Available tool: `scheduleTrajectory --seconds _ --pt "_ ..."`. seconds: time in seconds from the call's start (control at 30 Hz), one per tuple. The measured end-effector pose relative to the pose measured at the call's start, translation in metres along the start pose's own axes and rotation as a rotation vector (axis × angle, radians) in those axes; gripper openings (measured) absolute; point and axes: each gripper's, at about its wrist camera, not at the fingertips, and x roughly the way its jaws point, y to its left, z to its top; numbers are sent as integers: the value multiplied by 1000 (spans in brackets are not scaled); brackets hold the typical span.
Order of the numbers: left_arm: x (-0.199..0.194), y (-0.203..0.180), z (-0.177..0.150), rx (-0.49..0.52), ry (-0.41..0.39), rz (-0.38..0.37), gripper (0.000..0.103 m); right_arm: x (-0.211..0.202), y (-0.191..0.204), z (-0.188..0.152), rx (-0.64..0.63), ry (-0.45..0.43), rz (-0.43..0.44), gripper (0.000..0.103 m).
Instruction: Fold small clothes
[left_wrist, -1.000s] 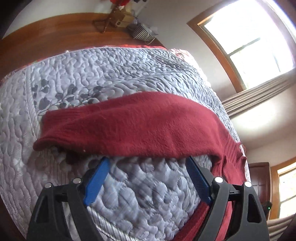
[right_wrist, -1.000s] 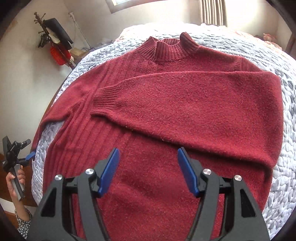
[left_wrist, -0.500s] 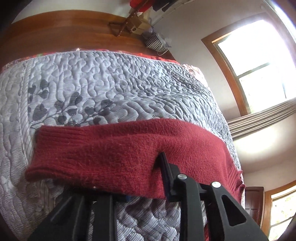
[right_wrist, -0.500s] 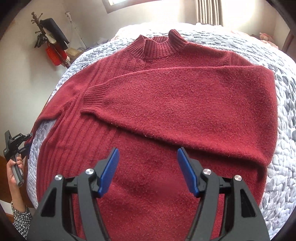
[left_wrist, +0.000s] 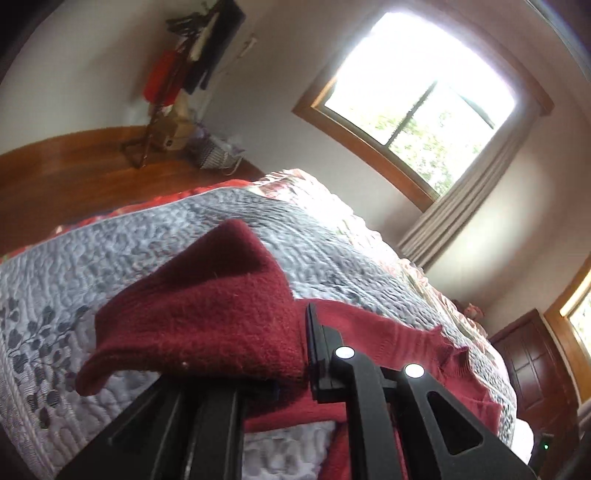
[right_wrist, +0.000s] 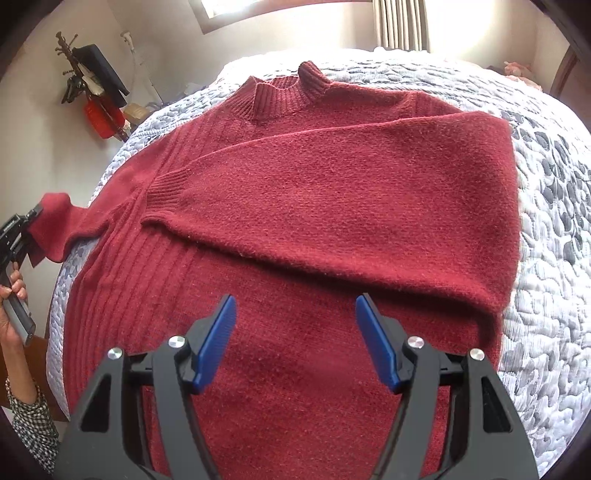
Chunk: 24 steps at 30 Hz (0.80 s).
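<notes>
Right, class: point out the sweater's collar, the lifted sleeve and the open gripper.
collar (right_wrist: 286, 96), right wrist view, ribbed front.
lifted sleeve (left_wrist: 207, 314), left wrist view, raised fold.
right gripper (right_wrist: 295, 341), right wrist view, between fingertips.

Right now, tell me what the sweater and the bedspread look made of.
Sweater: soft, fuzzy dark red knit, likely wool or acrylic; ribbed collar and cuff, matte nap. Bedspread: grey-white quilted fabric, probably cotton, with puffy stitched swirls and a printed leaf pattern.

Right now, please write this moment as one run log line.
left gripper: shut on sleeve, lifted | right gripper: open above sweater | other sleeve: folded across chest | bed quilt
</notes>
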Motion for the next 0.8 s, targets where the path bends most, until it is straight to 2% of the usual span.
scheduleTrajectory --seconds 0.23,0.43,0.57,0.67,0.73,0.8 --pt "35 -128 -45 194 96 -182 10 -10 -16 -8 3 -19 -17 67" --pt "61 -217 -102 329 196 -277 10 -17 -33 -15 16 -26 -30 67" --pt "84 -249 -143 378 290 -301 10 -18 -45 -21 35 -28 -36 67" --pt "100 -261 -167 429 336 -289 11 -16 -53 -24 46 -22 -37 67" --pt "115 -264 -183 455 396 -281 15 -13 -55 -26 50 -13 -36 67" --pt "127 -265 -198 472 469 -282 28 -7 -55 -27 54 -2 -36 67"
